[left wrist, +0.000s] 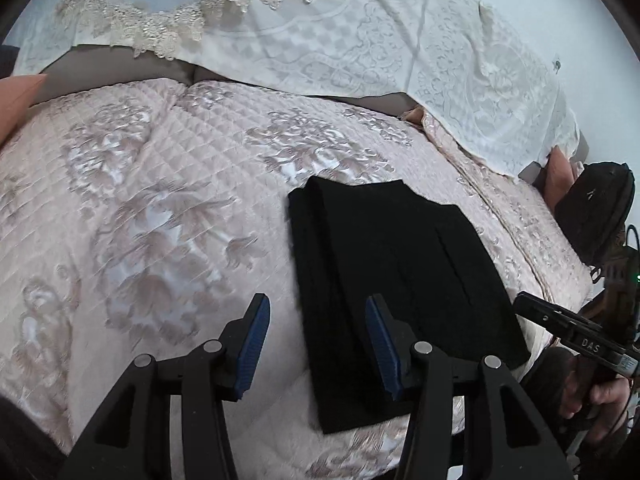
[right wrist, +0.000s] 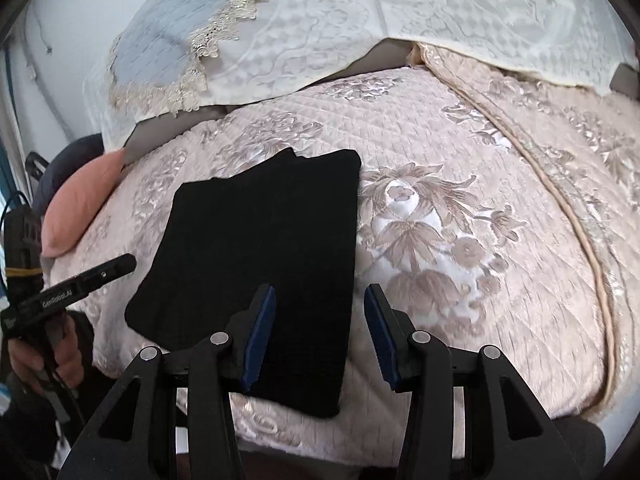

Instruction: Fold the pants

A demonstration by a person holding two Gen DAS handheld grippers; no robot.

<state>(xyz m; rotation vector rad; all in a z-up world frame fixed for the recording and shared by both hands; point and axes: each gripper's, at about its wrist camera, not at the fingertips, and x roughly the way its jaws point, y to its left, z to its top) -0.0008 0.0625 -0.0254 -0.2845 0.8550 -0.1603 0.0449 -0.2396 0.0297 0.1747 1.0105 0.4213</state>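
Left gripper (left wrist: 316, 344): jaws spread wide and holding nothing, blue pads (left wrist: 252, 344) facing each other; it hovers above the near left edge of the pants, whose left border runs up through the gap between the fingers.

Right gripper (right wrist: 320, 336): likewise parted and empty, poised over the near right corner of the pants; its left finger overlaps the dark cloth in the right wrist view, its right finger stands over bare quilt.

Pants (left wrist: 396, 280): black, folded into a compact rectangle with layered edges showing at the far end; they lie flat on the bedspread near the front edge of the bed, untouched by either tool.

Pants, right wrist view (right wrist: 256, 272): the same dark rectangle, slightly askew, its right border lining up with the gap between the fingers.

Bedspread (left wrist: 160, 208): pale pink quilted satin with raised floral patterns, under and around the pants on every side.

Piping seam (right wrist: 580, 232): a corded line curving across the quilt, well to the right of the pants.

Lace cover (left wrist: 360, 40): white, draped over the pillows at the head of the bed, well beyond the pants.

Pink cushion (right wrist: 80, 208): at the bed's left edge, apart from the pants.

Hand (right wrist: 44, 352): grips the left tool's handle at the frame's left edge.
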